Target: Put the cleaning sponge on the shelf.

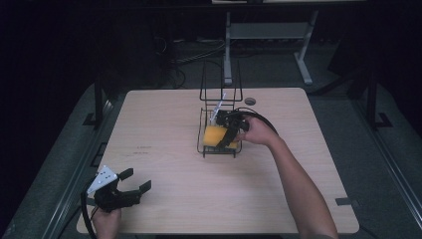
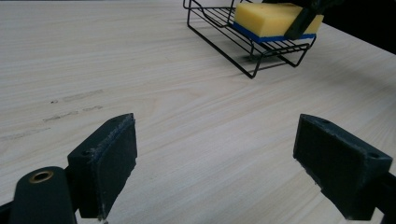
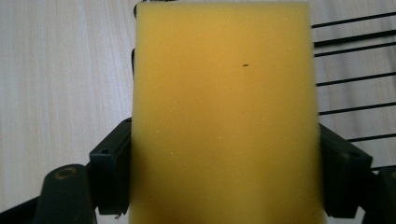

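A yellow sponge with a blue underside lies in the tray of a black wire rack at the middle of the wooden table. My right gripper reaches in from the right and is shut on the sponge. In the right gripper view the sponge sits between both pads, each touching a side. My left gripper rests open near the table's front left corner, holding nothing. In the left gripper view its jaws stand wide apart, with the sponge and rack far ahead.
The rack has a tall wire back frame, with a white item at its base. A round cable hole lies behind it. Faint marks are on the tabletop. A desk leg stands beyond the table.
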The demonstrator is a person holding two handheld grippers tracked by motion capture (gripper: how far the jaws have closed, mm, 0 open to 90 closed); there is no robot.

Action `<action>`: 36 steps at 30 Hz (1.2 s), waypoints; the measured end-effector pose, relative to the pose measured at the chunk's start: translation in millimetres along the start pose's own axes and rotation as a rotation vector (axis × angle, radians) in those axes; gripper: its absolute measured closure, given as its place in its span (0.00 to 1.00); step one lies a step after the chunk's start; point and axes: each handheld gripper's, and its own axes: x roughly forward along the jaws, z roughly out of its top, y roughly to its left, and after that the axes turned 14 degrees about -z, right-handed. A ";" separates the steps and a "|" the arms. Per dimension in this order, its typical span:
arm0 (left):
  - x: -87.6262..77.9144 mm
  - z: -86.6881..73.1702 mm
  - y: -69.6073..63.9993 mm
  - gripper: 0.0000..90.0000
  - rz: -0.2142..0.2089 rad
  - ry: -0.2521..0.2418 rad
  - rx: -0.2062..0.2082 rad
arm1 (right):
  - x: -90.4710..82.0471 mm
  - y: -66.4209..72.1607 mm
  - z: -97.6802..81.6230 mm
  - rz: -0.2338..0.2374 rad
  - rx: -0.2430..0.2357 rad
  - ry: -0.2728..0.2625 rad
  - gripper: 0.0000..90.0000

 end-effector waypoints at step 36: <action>0.9 0.0 -0.4 0.14 -0.006 0.004 0.005 | 8.1 -4.0 11.0 -0.033 -0.018 0.019 0.18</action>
